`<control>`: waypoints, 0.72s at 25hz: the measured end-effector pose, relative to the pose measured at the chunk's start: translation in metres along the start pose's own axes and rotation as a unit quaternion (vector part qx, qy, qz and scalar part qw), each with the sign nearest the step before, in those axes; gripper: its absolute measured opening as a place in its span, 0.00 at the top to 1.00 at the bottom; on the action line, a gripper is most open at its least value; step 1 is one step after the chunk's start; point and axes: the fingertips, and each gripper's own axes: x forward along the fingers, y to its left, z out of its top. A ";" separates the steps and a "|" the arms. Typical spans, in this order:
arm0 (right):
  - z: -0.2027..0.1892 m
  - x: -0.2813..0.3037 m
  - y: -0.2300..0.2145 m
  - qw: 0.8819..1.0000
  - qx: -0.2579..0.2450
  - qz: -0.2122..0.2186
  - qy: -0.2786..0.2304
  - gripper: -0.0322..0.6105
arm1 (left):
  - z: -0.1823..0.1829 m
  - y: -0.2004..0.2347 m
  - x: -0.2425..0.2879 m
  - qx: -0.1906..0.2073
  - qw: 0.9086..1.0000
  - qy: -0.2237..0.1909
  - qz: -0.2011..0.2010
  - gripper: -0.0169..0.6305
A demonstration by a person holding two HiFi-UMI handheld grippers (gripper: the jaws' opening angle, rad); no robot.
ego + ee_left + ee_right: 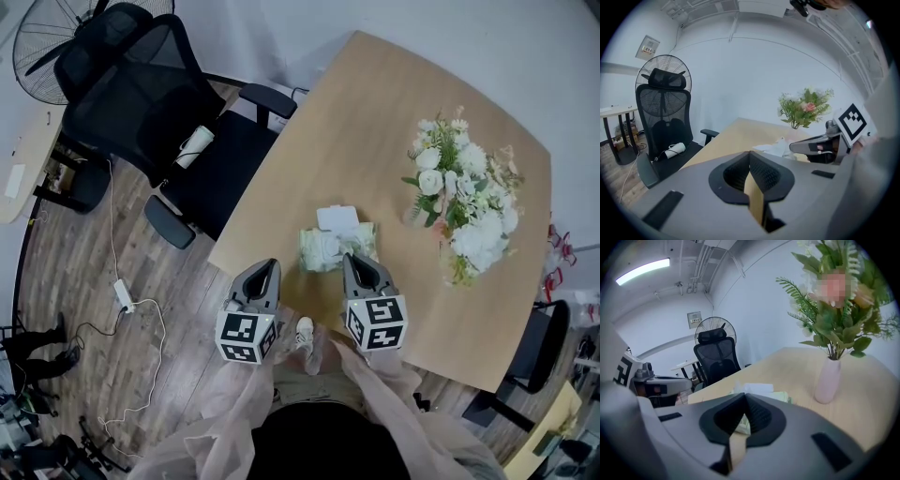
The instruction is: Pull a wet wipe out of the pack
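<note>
The pale green wet wipe pack lies on the wooden table near its front edge. Its white lid is flipped open, and a crumpled white wipe sticks up from it. My right gripper sits at the pack's near right edge with its jaws shut; the right gripper view shows the tips meeting just before the pack. I cannot tell whether the wipe is pinched. My left gripper hovers shut left of the pack, at the table's edge, its tips together and empty.
A pink vase of white flowers stands on the table right of the pack. A black office chair with a white roll on its seat stands at the table's left edge. Behind it is a fan. Cables lie on the floor.
</note>
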 end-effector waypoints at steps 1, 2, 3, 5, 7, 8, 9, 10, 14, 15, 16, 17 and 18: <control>0.000 -0.001 0.001 1.000 0.000 -0.001 -0.001 0.93 | 0.000 0.000 -0.001 0.000 1.000 -0.001 0.000 0.96; 0.000 -0.002 0.001 1.000 0.001 -0.001 -0.002 0.93 | 0.000 0.000 -0.003 0.000 1.000 -0.001 0.000 0.96; -0.001 -0.004 0.002 1.000 0.000 -0.002 -0.003 0.93 | 0.000 0.000 -0.004 0.001 1.000 -0.002 0.000 0.96; 0.000 -0.006 0.004 1.000 -0.001 -0.003 -0.005 0.93 | 0.000 -0.001 -0.006 0.002 1.000 -0.004 0.000 0.96; 0.000 -0.008 0.005 1.000 -0.001 -0.003 -0.008 0.93 | 0.000 -0.001 -0.008 0.003 1.000 -0.007 -0.002 0.96; 0.001 -0.009 0.005 1.000 -0.002 -0.003 -0.009 0.93 | 0.000 -0.002 -0.009 0.004 1.000 -0.008 -0.002 0.96; 0.001 -0.010 0.006 1.000 -0.002 -0.003 -0.011 0.93 | 0.001 -0.002 -0.010 0.005 1.000 -0.008 -0.003 0.96; 0.002 -0.011 0.007 1.000 -0.002 -0.003 -0.013 0.93 | 0.001 -0.003 -0.011 0.006 1.000 -0.009 -0.003 0.96; 0.004 -0.015 0.013 1.000 -0.004 -0.002 -0.019 0.93 | 0.004 -0.002 -0.017 0.005 1.000 -0.013 -0.003 0.96; 0.004 -0.016 0.014 1.000 -0.004 -0.002 -0.020 0.93 | 0.004 -0.002 -0.018 0.005 1.000 -0.014 -0.003 0.96; 0.004 -0.017 0.015 1.000 -0.003 -0.002 -0.021 0.93 | 0.005 -0.002 -0.019 0.005 1.000 -0.016 -0.003 0.96; 0.005 -0.018 0.016 1.000 -0.003 -0.002 -0.022 0.93 | 0.006 -0.002 -0.020 0.005 1.000 -0.017 -0.003 0.96; 0.006 -0.019 0.017 1.000 -0.004 -0.002 -0.024 0.93 | 0.006 -0.001 -0.022 0.006 1.000 -0.019 -0.003 0.96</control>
